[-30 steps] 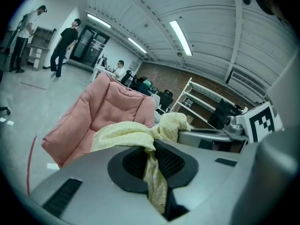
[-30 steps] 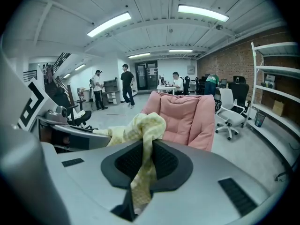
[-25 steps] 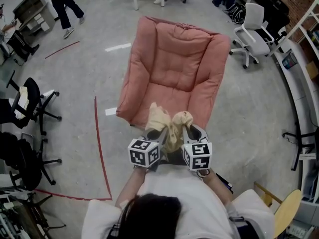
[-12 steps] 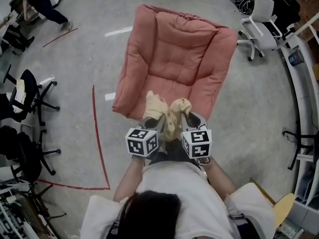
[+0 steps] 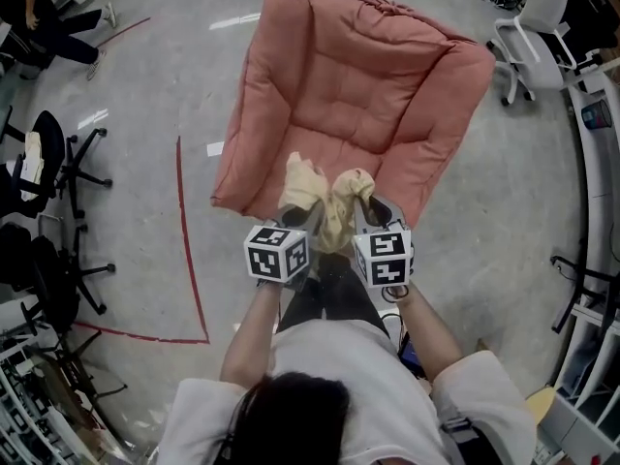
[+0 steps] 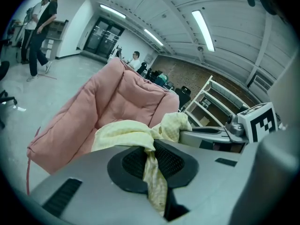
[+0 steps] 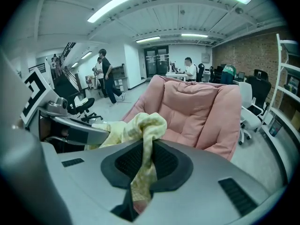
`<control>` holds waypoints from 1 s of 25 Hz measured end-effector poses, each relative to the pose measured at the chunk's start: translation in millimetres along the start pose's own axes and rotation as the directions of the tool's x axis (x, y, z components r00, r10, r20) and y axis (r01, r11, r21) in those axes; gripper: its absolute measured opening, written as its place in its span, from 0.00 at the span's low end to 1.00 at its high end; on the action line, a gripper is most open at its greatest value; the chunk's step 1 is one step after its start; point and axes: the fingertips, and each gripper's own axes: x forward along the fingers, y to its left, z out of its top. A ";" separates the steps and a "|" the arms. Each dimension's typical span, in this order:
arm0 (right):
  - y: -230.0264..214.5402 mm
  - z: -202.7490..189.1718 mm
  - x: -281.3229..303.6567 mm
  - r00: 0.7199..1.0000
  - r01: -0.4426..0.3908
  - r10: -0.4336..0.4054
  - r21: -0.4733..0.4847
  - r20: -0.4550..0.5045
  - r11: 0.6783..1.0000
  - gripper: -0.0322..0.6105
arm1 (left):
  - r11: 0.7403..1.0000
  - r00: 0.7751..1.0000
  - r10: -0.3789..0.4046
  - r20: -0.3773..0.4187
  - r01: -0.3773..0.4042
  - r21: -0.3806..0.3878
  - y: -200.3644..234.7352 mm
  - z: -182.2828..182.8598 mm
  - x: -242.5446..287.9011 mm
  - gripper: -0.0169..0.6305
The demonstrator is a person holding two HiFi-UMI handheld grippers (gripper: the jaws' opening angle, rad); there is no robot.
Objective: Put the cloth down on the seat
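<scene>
The left gripper (image 6: 151, 161) is clamped on one end of the pale yellow cloth (image 5: 304, 184), and the right gripper (image 7: 142, 165) is clamped on the other end. The cloth is held bunched between them at the front edge of the pink seat (image 5: 358, 95).

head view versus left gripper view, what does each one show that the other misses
Only the head view shows the person's white shirt and left forearm from above. Only the left gripper view shows the ceiling lights, the white shelving and the left tongs shut on the yellow cloth. Both show that cloth and the pink armchair.
</scene>
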 end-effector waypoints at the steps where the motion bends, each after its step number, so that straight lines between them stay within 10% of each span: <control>1: -4.0 -1.4 9.3 1.000 -0.003 0.003 0.001 -0.008 1.000 0.14 | 1.000 1.000 0.006 -0.002 -0.006 -0.015 6.2 0.1 8.1 0.11; 13: -42.3 -57.3 144.6 0.992 -0.038 0.043 0.048 -0.117 0.998 0.14 | 0.976 0.994 0.097 -0.055 -0.106 -0.191 98.6 -34.6 115.8 0.11; 25: -62.2 -122.8 248.9 0.959 -0.096 0.134 0.159 -0.251 0.983 0.14 | 0.967 0.979 0.119 -0.165 -0.152 -0.204 159.9 -72.9 195.8 0.11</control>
